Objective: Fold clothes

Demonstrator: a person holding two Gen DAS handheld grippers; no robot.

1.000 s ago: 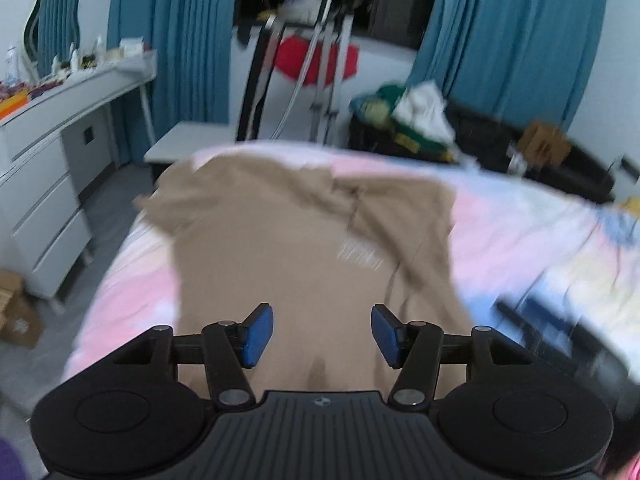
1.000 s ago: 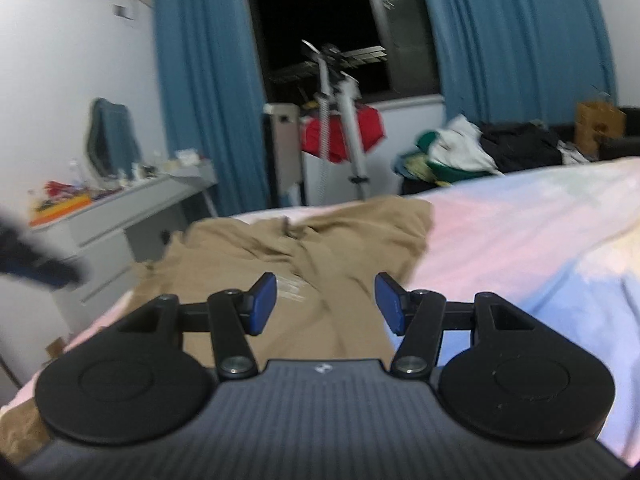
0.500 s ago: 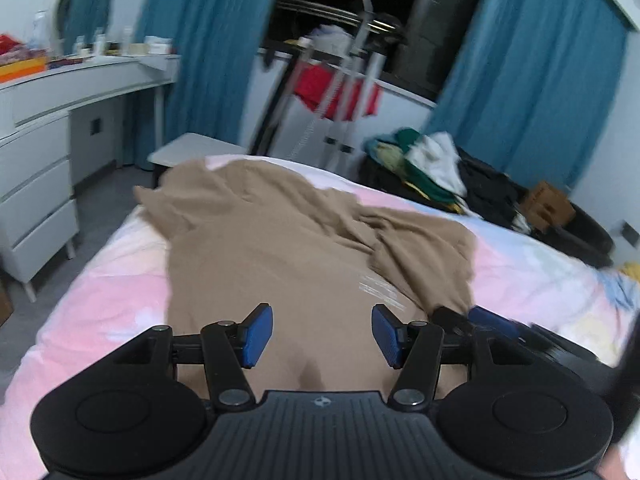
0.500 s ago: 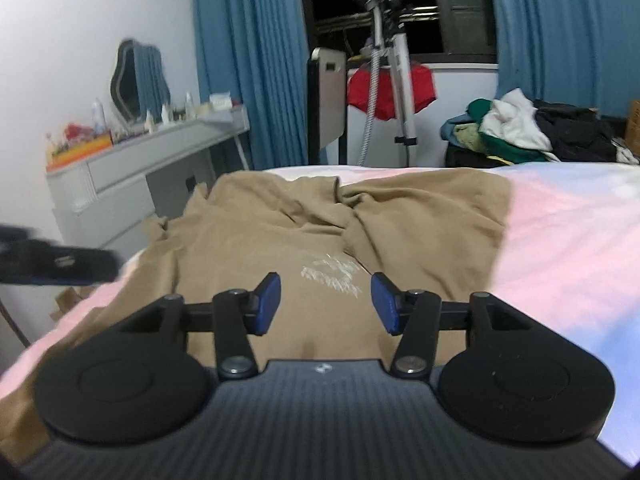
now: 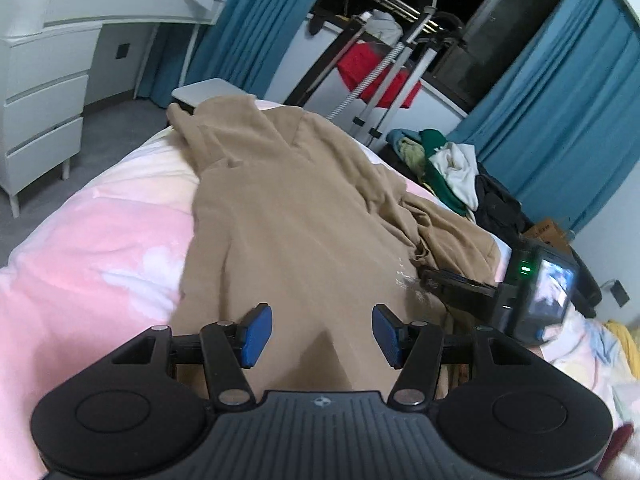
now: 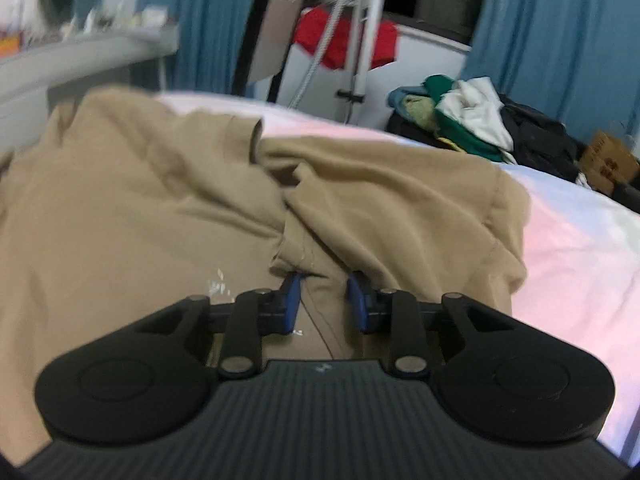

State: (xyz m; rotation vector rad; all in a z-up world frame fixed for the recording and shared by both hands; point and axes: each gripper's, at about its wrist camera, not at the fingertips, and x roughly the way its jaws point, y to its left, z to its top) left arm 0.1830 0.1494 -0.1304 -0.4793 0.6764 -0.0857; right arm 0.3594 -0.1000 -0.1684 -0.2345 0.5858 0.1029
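Observation:
A tan shirt [image 5: 304,216] lies spread and wrinkled on the pink and pale-blue bed cover [image 5: 100,264]. My left gripper [image 5: 322,334] hovers open just over the shirt's near part, with nothing between its pads. To its right, my right gripper [image 5: 426,278] reaches onto the shirt beside a small white print [image 5: 404,278]. In the right wrist view the right gripper [image 6: 324,300] has its jaws closing around a bunched fold of the shirt [image 6: 304,248]. Cloth lies between the blue pads, and a narrow gap shows between them.
A white dresser [image 5: 44,120] stands left of the bed. Beyond the bed's far end are a metal drying rack with a red garment [image 5: 376,76], a pile of clothes [image 5: 452,164], a cardboard box [image 6: 610,158] and blue curtains [image 5: 560,120].
Both grippers have dropped closer to the shirt. The right gripper swept in over the shirt to the fold near the print, and its jaws narrowed from wide apart. The left jaws kept their width.

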